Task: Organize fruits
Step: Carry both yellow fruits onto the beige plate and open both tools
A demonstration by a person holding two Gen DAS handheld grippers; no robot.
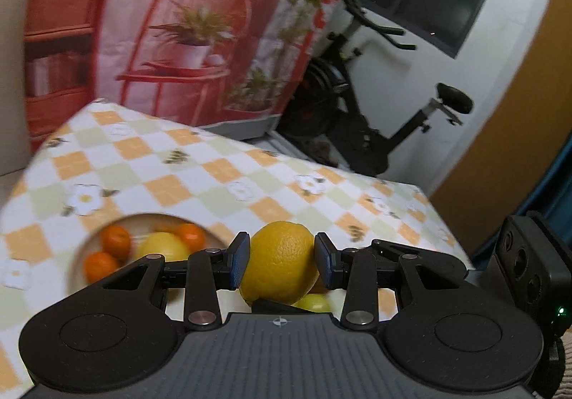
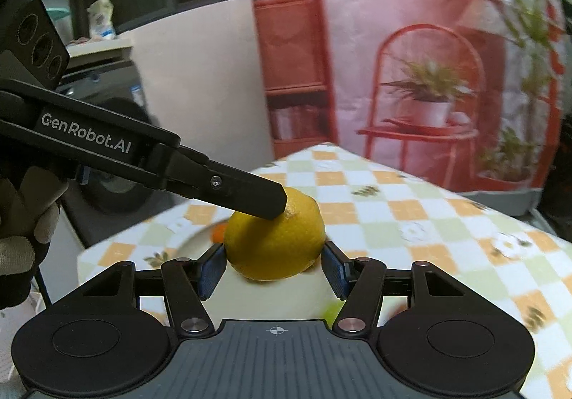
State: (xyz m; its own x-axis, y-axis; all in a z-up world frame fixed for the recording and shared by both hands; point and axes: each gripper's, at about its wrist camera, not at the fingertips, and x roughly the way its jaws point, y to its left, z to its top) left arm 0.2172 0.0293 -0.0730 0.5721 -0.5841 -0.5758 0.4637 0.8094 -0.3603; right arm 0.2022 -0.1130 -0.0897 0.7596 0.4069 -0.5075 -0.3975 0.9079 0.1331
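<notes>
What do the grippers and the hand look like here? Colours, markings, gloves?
Both grippers are matte black linkage frames with silver pivot pins, blue finger pads and a ribbed grey base bearing a white crosshair mark. Left gripper; right gripper. In the right wrist view, the left gripper's side reads "GenRobot.AI" in white. The hand wears a grey-and-black glove.

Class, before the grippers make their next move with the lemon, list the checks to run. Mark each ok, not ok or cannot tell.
1. Left gripper pads on the lemon: ok.
2. Right gripper pads on the lemon: ok.
3. Only one gripper on the lemon: not ok, both look to be on the same one.
4. Room in the bowl, which holds oranges: cannot tell, partly hidden.
5. Lemon clear of the green fruit below: cannot tell.
</notes>
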